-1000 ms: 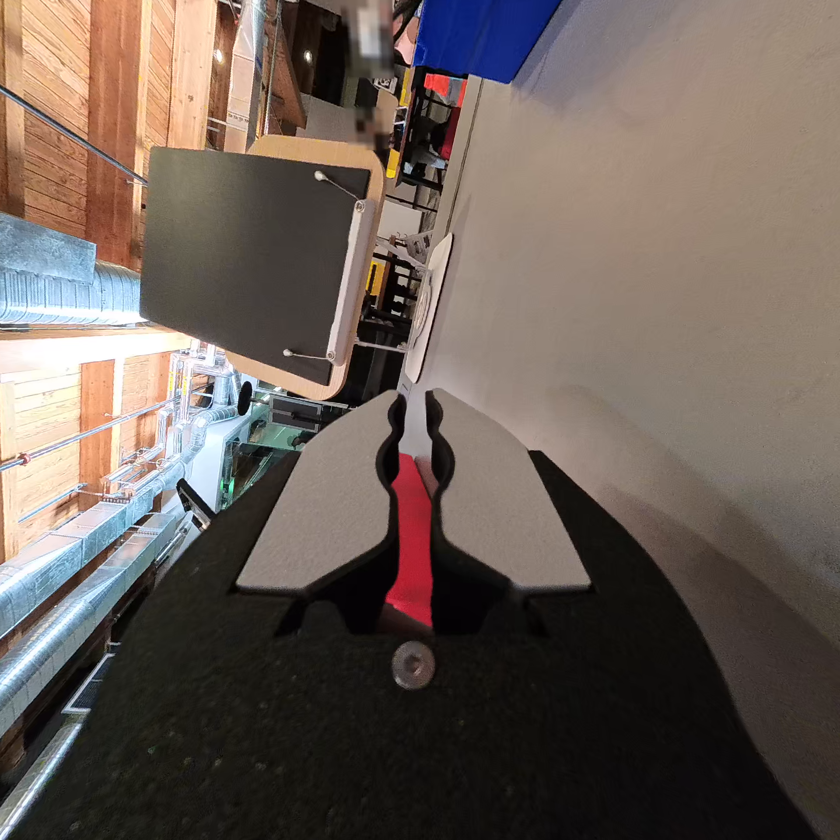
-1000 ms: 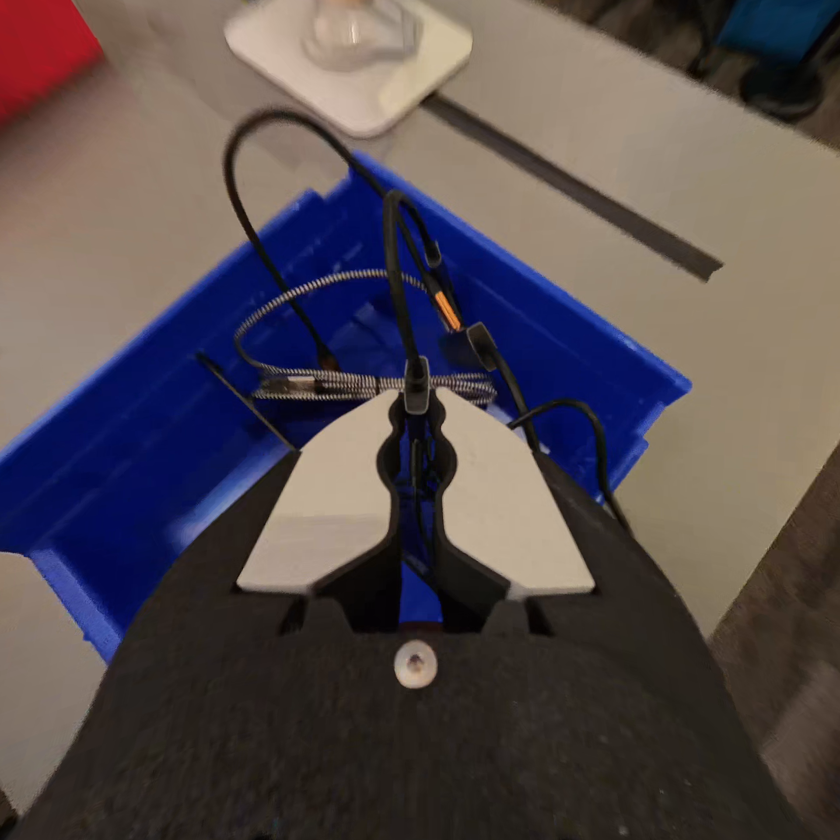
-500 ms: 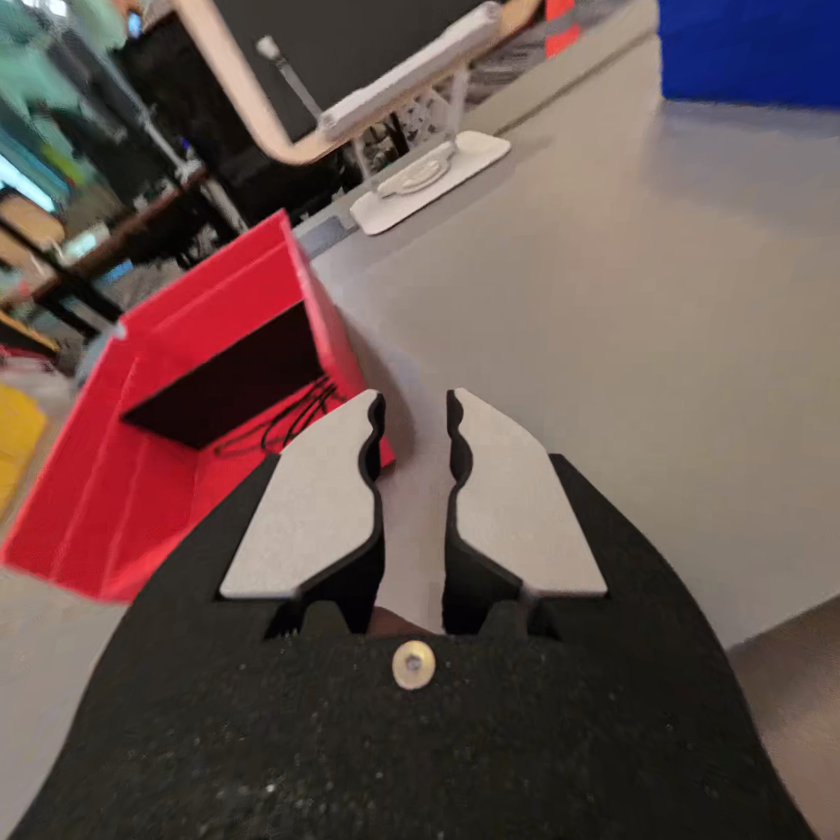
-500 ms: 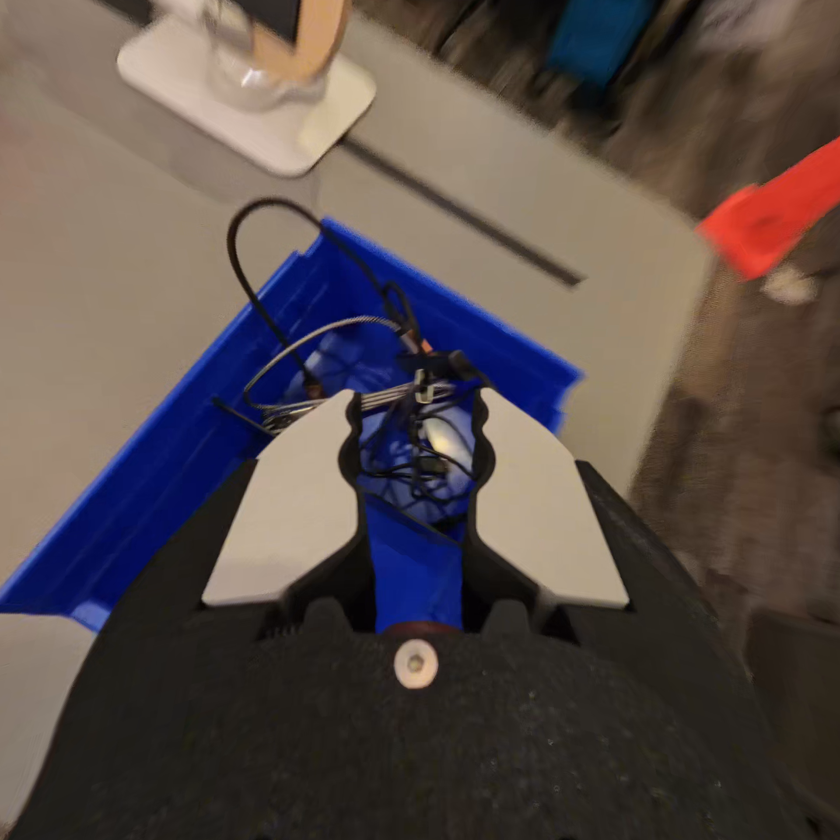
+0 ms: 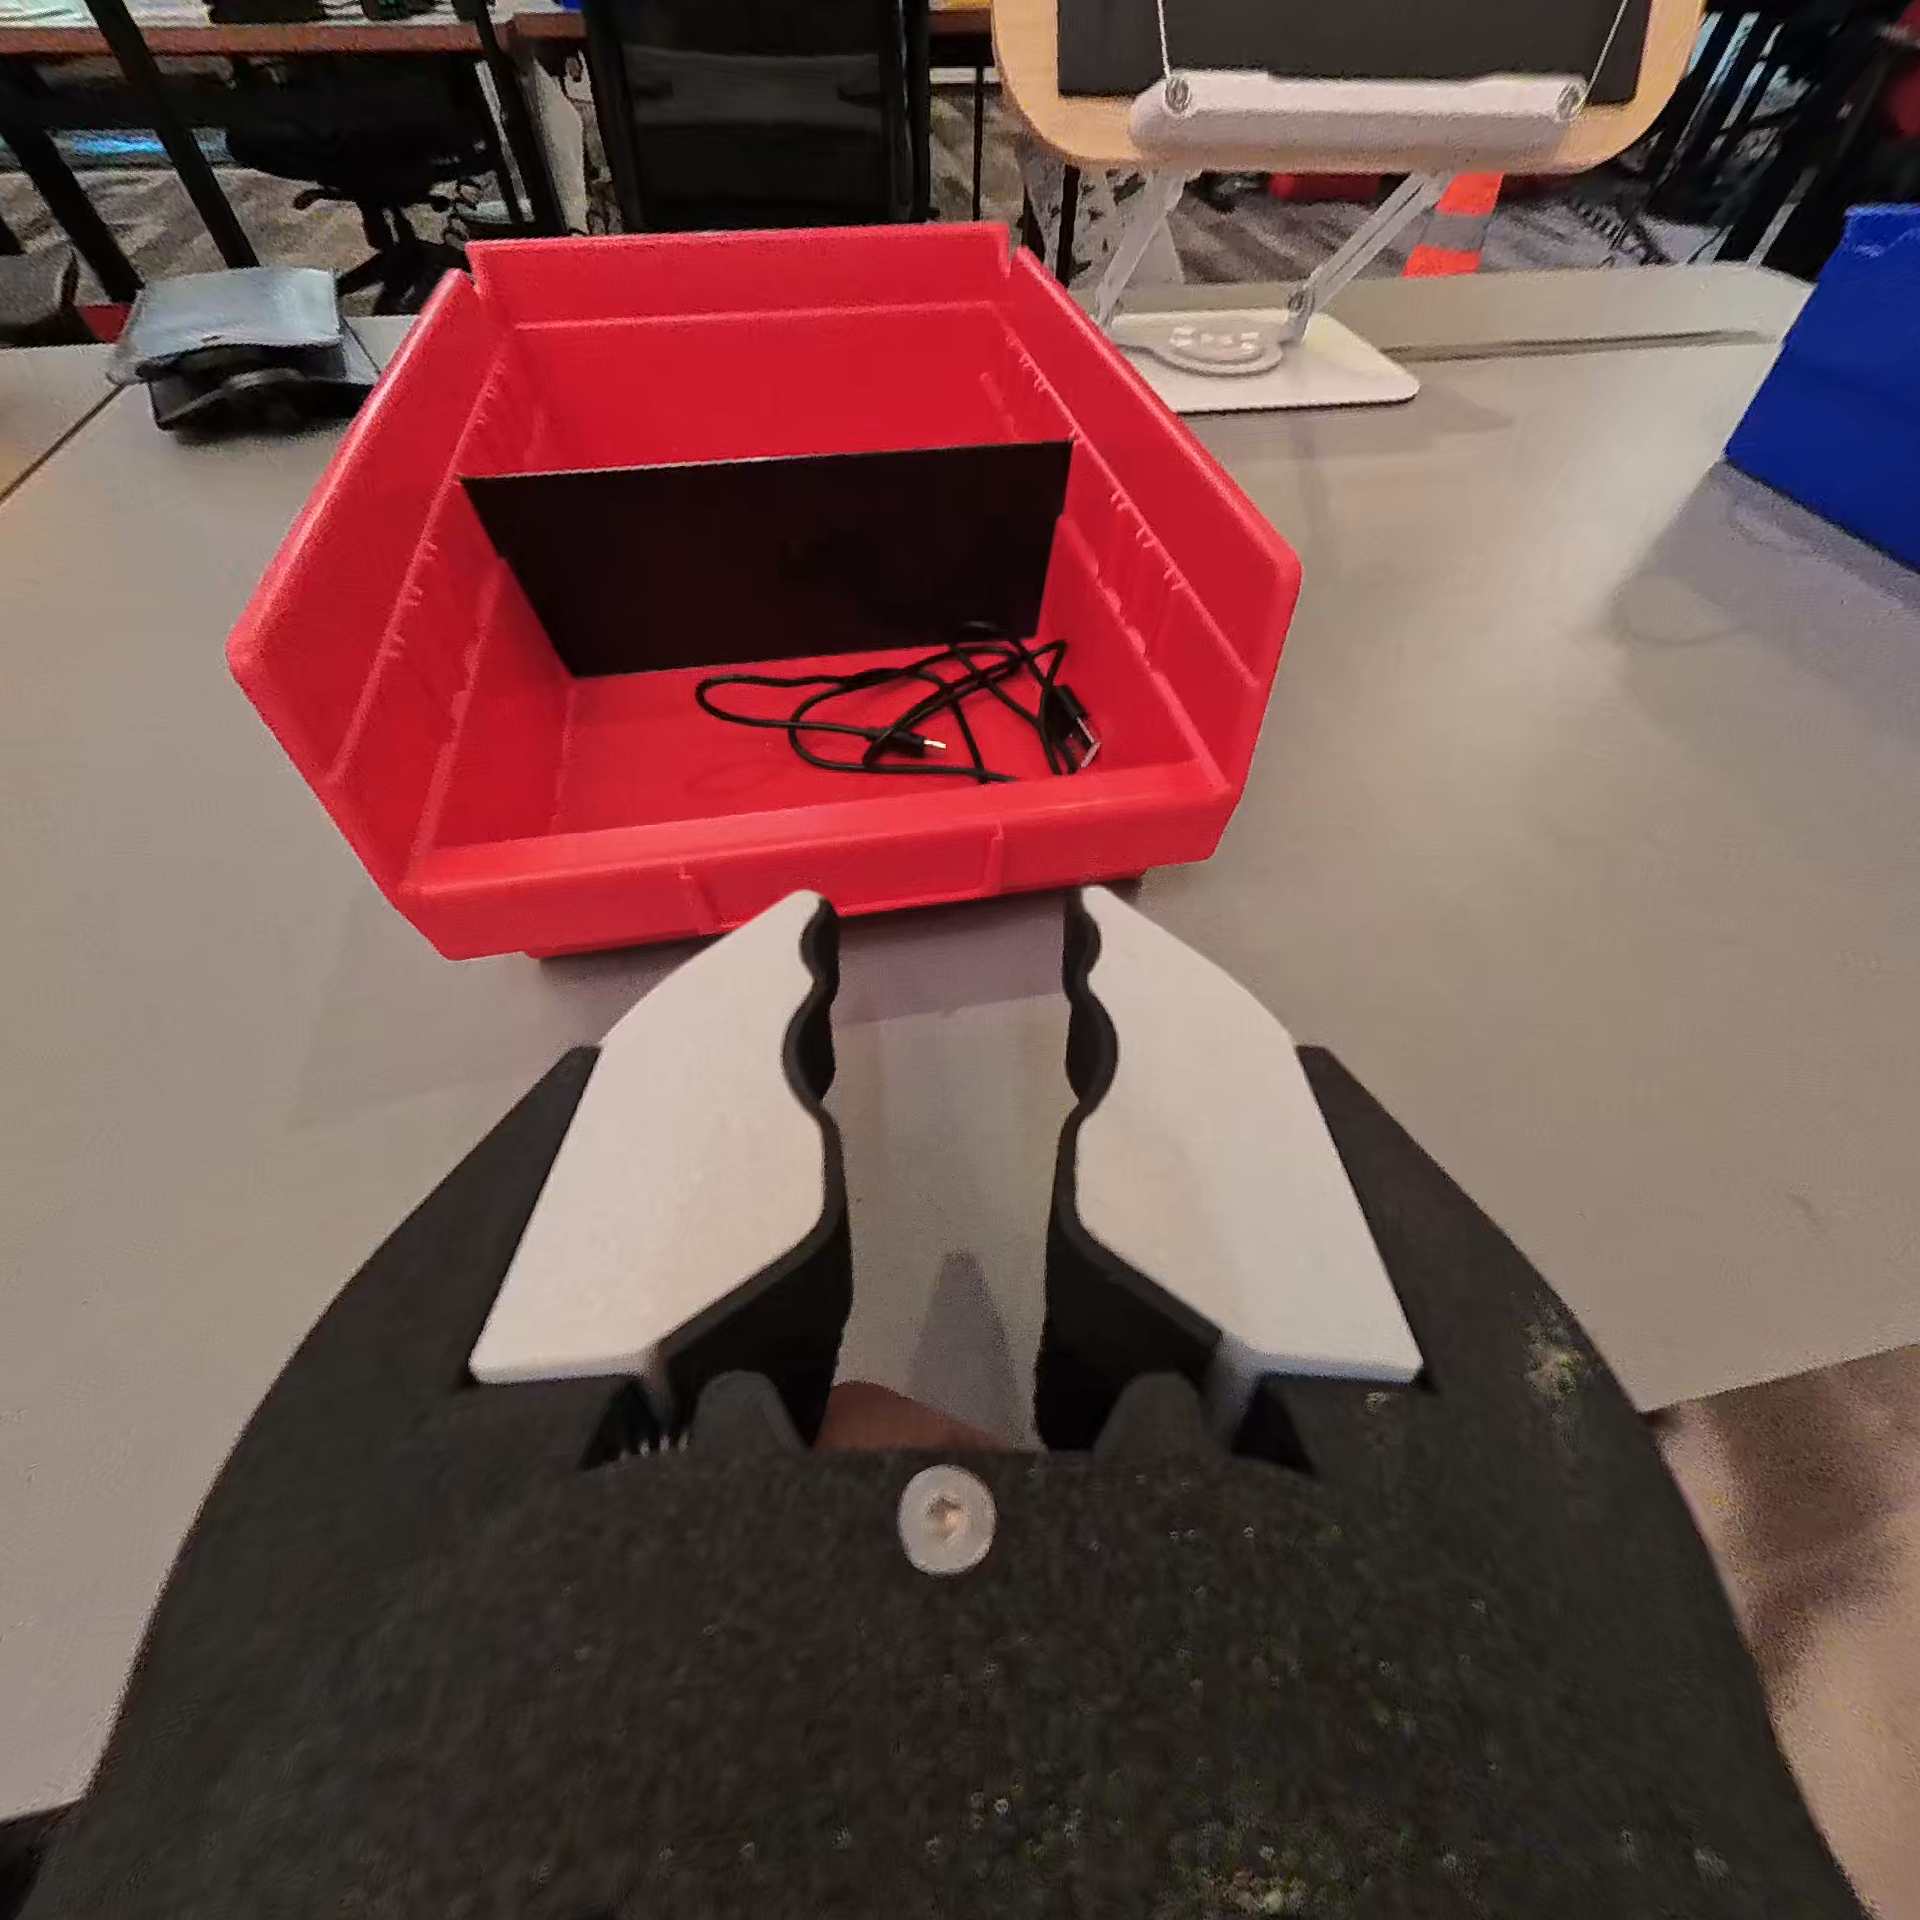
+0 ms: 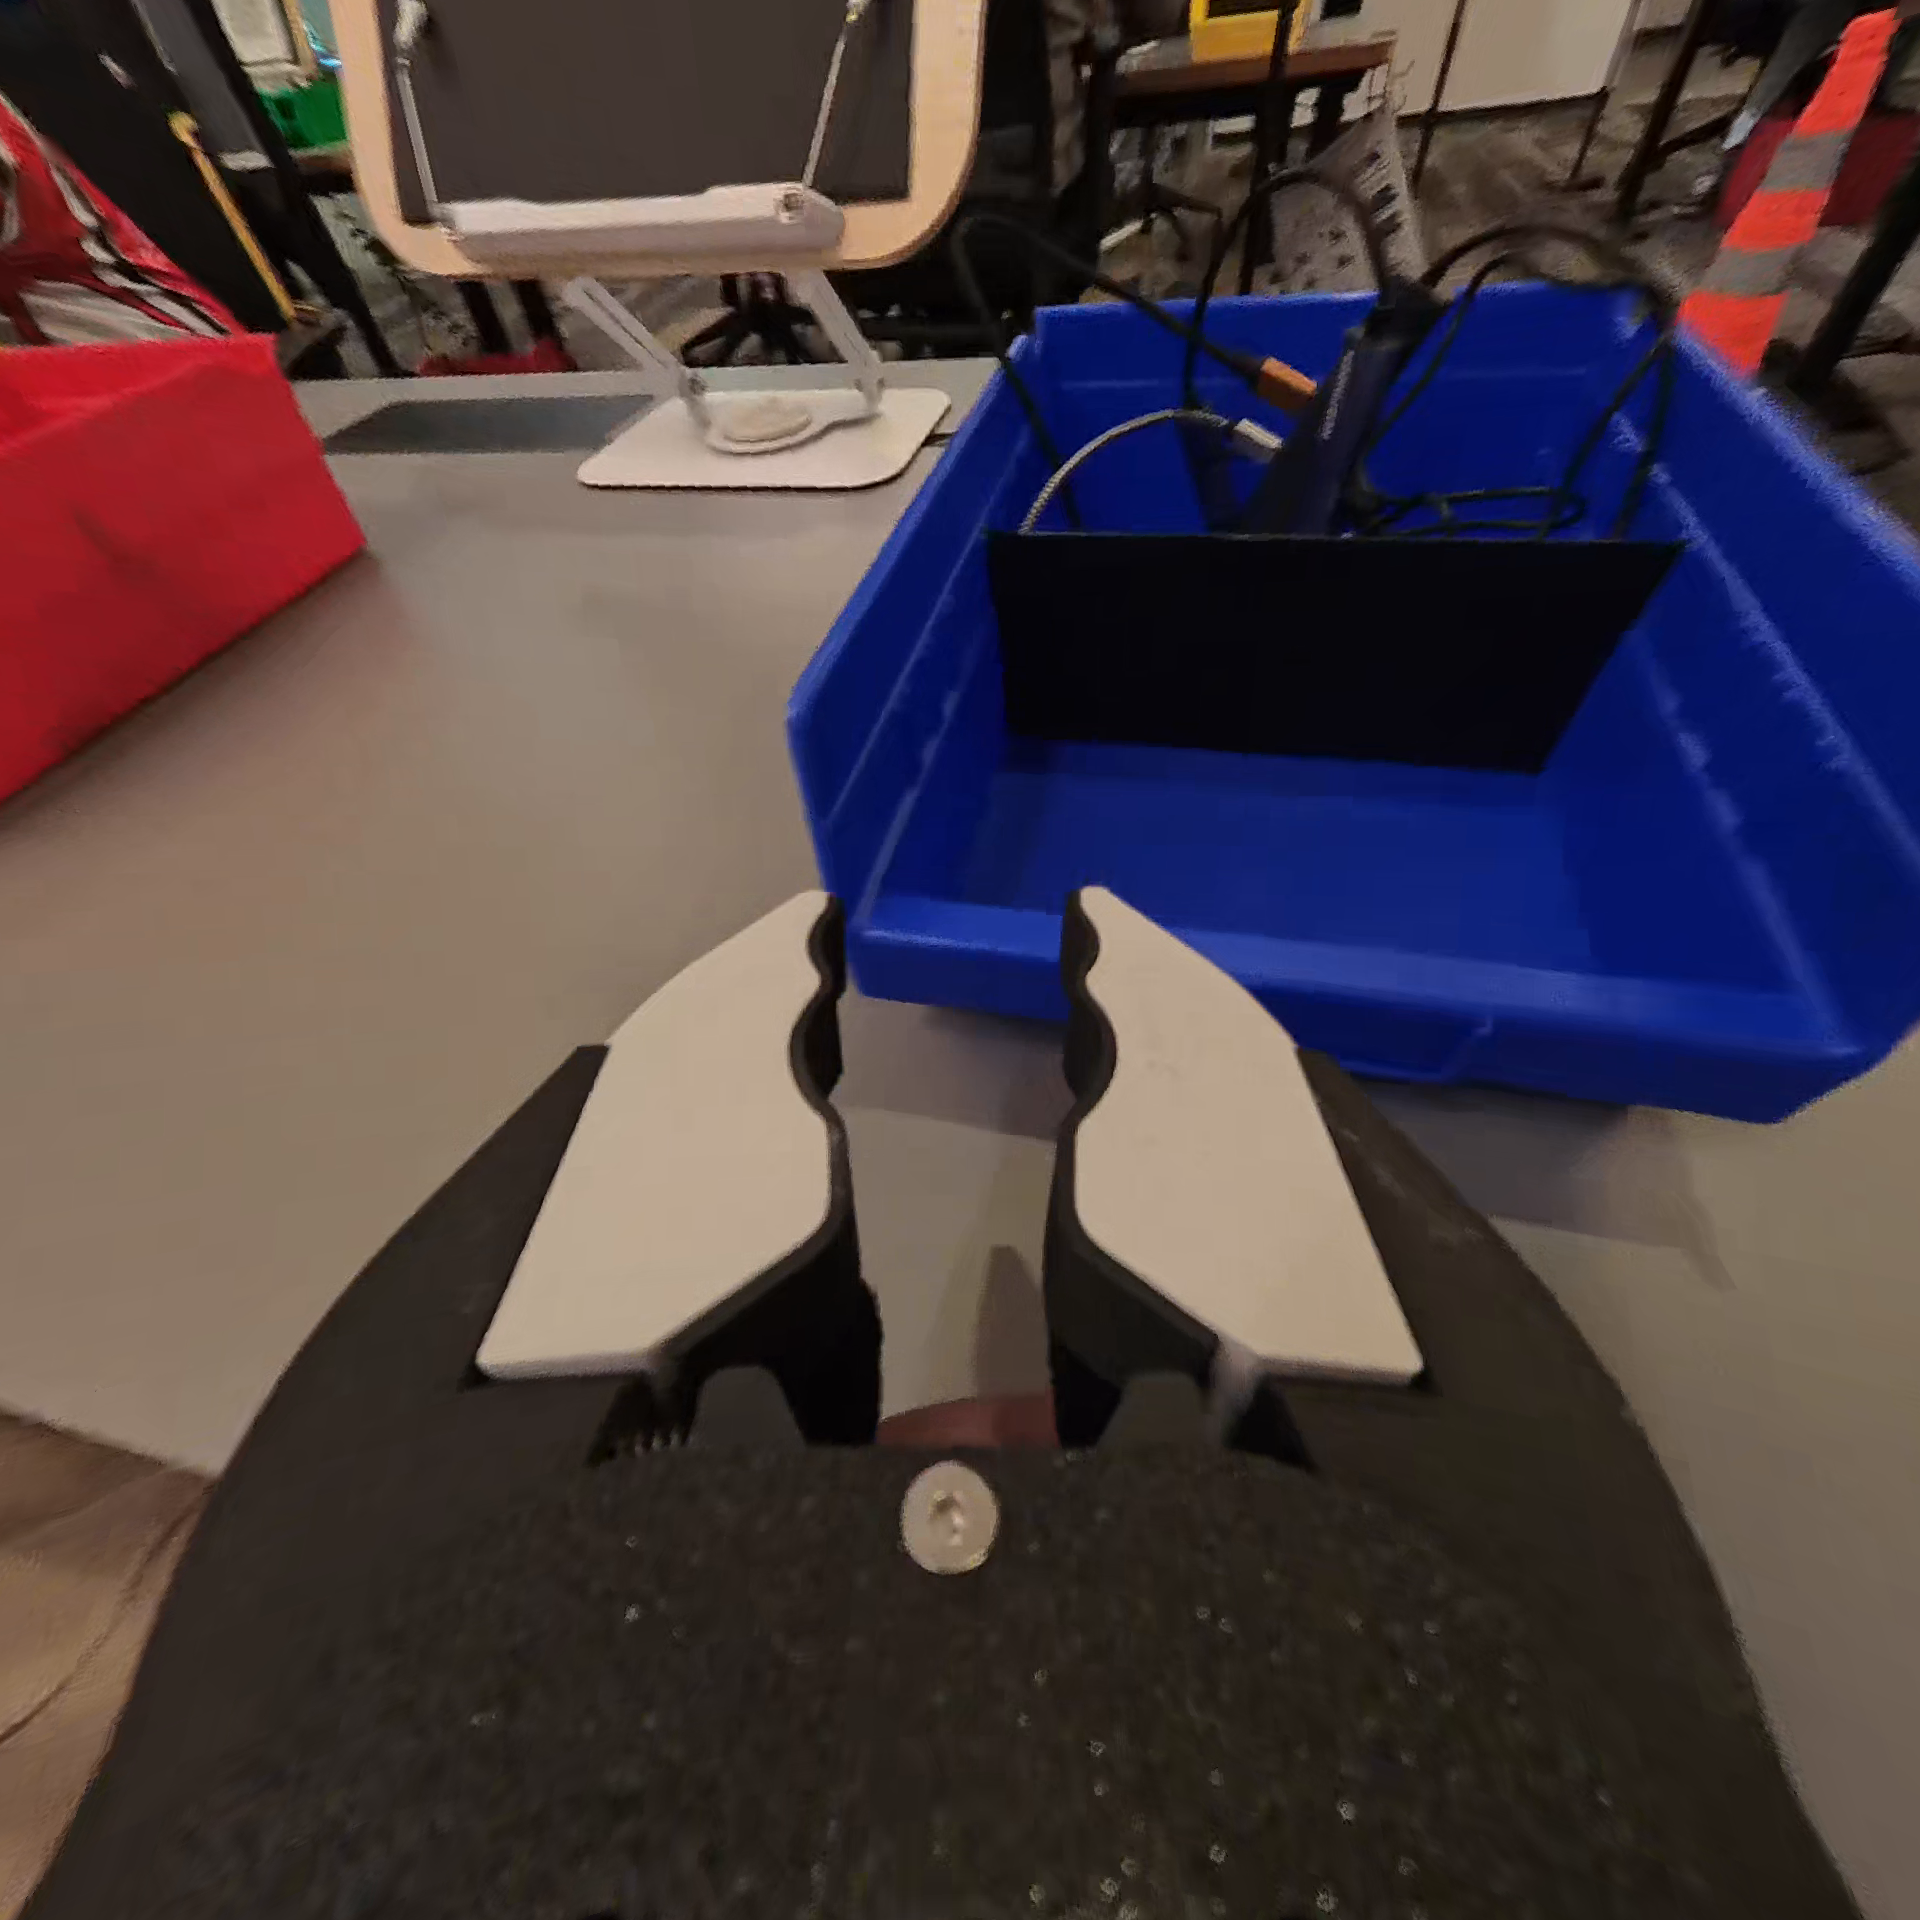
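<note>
Grey pads of the left tool [image 5: 948, 914] stand spread with nothing between them, hovering over the bench [image 5: 1455, 831] just short of the red bin [image 5: 727, 883]. A black cable [image 5: 914, 707] lies coiled in the bin's near compartment, in front of a black divider [image 5: 769, 551]. Behind the bin, a tablet stand [image 5: 1268, 353] rests on the bench, and a dark pouch [image 5: 239, 343] lies far left.

The right tool [image 6: 948, 914] is likewise spread and empty, near the front lip of the blue bin [image 6: 1351, 997]. That bin's near compartment is bare; beyond its black divider [image 6: 1309, 644], tangled cables [image 6: 1455, 509] fill the far compartment.
</note>
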`<state>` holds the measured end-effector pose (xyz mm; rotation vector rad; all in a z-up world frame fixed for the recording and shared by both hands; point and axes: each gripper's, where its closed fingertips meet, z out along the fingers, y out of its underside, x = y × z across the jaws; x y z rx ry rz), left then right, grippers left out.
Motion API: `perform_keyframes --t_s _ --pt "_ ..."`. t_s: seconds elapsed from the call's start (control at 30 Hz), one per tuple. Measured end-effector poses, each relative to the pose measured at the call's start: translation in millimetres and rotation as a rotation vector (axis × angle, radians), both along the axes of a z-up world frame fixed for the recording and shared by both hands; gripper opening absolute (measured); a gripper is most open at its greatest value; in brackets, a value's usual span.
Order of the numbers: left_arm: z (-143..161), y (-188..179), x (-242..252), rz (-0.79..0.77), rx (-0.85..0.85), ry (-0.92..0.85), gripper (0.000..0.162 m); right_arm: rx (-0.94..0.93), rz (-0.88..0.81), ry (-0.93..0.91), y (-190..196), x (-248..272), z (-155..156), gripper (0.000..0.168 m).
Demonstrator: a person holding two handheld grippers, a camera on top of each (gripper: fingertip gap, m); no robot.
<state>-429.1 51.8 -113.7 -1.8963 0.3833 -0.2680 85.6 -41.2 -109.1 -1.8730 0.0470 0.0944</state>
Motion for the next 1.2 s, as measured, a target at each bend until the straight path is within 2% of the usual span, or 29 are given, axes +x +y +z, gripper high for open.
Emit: perform_keyframes --t_s 0.1,0.27,0.47,0.63,0.87,0.93,1.03,1.07,1.17,1.2 --pt "-1.5 1.6 -7.2 0.050 -0.009 -0.004 0.036 -0.001 -0.049 -0.073 1.5 18.4 -8.3 0.037" --pt "0.5 7.8 -2.8 0.019 -0.078 -0.192 0.036 -0.016 -0.020 0.007 -2.7 22.9 -16.4 0.036" --pt "-8.4 15.7 -30.1 0.094 -0.028 -0.001 0.036 -0.046 -0.041 0.048 7.0 26.6 -21.8 0.037" --pt "-5.3 7.9 -31.2 0.093 -0.025 -0.012 0.035 -0.073 -0.020 0.039 12.8 20.6 -24.9 0.037" --pt "-8.1 5.1 -29.0 0.088 -0.003 0.076 0.035 -0.051 -0.055 0.063 10.1 27.6 -21.4 0.038" --pt "-5.8 3.1 -27.6 0.083 0.000 0.065 0.035 -0.050 -0.084 0.013 7.2 33.5 -17.3 0.039" --pt "-5.7 2.0 -27.8 0.084 0.009 0.084 0.035 0.049 -0.017 -0.146 5.0 7.0 8.3 0.039" --pt "-6.8 2.1 -27.5 0.082 0.010 0.097 0.035 0.033 0.040 -0.122 6.3 -12.8 7.7 0.042" --pt "-8.3 2.9 -23.4 0.071 0.017 0.122 0.035 -0.021 0.167 0.021 19.9 -66.1 -4.4 0.071" --pt "-7.6 3.2 -21.2 0.067 0.024 0.124 0.035 -0.020 0.176 0.027 27.5 -75.2 -6.9 0.072"
